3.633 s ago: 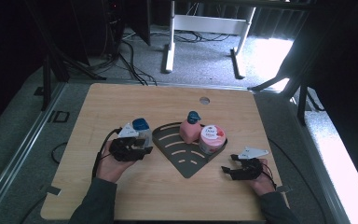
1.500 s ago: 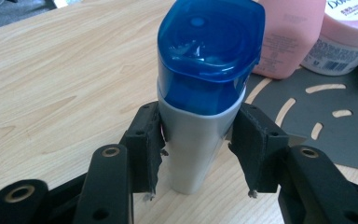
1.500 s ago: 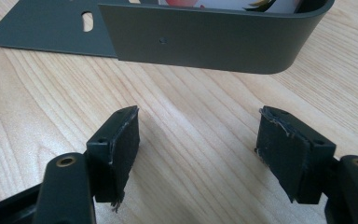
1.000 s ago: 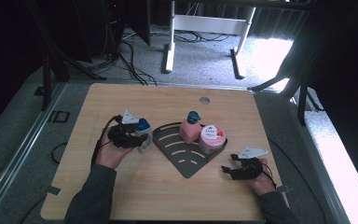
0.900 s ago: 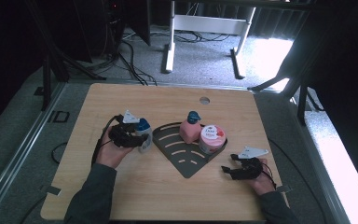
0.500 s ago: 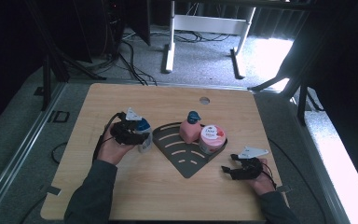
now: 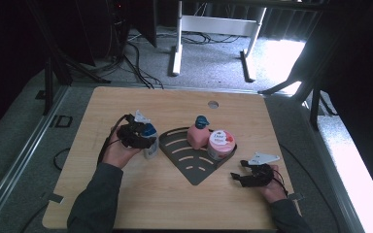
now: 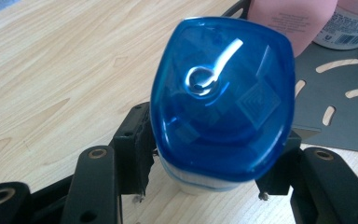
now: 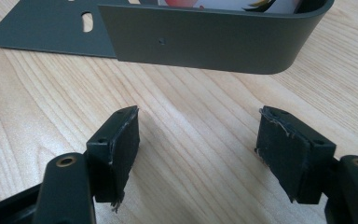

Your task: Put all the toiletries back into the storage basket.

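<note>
On the table (image 7: 126, 194) stand three toiletry containers: one blue-capped bottle (image 7: 149, 141) at the left, one pink pump bottle (image 7: 197, 136) and one pink jar (image 7: 220, 144) on one dark slotted corner tray (image 7: 184, 158). Two grippers.

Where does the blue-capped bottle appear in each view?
High view: blue-capped bottle left of centre, in the left gripper, beside the grey tray.
Left gripper view: it takes up the centre, both jaws pressing its sides.
Right gripper view: not in it.
Shared landmark: the grey tray, at right in the left gripper view, at top in the right gripper view.
</note>
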### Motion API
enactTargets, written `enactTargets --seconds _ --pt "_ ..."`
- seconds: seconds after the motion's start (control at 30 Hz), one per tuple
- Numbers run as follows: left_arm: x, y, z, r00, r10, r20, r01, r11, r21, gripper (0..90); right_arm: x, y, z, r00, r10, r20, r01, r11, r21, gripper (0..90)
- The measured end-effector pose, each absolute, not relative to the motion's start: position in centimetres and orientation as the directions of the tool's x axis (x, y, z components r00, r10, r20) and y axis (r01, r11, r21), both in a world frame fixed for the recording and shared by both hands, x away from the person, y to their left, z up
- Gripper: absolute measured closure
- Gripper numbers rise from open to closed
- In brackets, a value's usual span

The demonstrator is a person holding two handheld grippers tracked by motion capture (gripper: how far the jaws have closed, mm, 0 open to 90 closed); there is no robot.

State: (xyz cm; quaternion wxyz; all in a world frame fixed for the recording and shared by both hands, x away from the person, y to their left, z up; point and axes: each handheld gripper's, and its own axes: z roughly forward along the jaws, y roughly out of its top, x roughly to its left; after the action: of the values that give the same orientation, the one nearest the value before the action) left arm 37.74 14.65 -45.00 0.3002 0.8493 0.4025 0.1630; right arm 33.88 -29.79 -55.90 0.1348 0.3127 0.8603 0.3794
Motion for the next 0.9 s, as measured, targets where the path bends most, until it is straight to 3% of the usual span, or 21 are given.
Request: enactTargets --seconds 0.9 --pt "39.2 13.3 -44.7 0.665 0.744 0.073 0.600 -0.589 0.541 44.6 33.9 -29.8 -55.9 -0.769 0.639 0.005 0.435 0.517 0.737 29.4"
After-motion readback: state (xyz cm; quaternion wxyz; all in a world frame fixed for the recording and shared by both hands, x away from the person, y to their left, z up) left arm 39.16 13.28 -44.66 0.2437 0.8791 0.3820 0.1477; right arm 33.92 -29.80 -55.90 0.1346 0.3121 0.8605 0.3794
